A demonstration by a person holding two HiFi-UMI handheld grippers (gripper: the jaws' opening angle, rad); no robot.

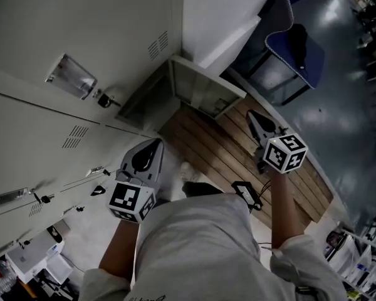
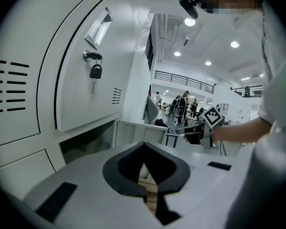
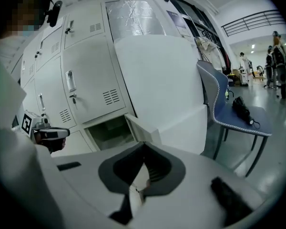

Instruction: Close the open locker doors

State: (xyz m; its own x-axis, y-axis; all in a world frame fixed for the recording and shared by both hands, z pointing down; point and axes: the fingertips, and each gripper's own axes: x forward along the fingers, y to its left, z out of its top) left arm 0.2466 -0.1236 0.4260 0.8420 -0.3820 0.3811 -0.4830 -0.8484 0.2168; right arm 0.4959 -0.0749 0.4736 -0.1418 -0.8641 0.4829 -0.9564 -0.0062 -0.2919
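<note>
A bottom locker stands open: its dark compartment (image 1: 145, 99) (image 2: 86, 144) (image 3: 108, 130) shows, and its pale door (image 1: 203, 91) (image 2: 136, 131) (image 3: 143, 130) swings out over the wooden floor. The locker above it, with a key (image 1: 103, 99) (image 2: 96, 70) hanging in its lock, is shut. My left gripper (image 1: 154, 145) (image 2: 143, 146) is held in front of the lockers, jaws shut and empty, short of the door. To the right of the open door, my right gripper (image 1: 251, 115) (image 3: 144, 145) is also shut and empty.
A wooden slatted platform (image 1: 238, 155) lies under the grippers. A blue chair (image 1: 297, 49) (image 3: 238, 113) with a dark item on its seat stands to the right. A white panel (image 1: 222, 11) adjoins the lockers. People stand in the far hall (image 2: 183, 104).
</note>
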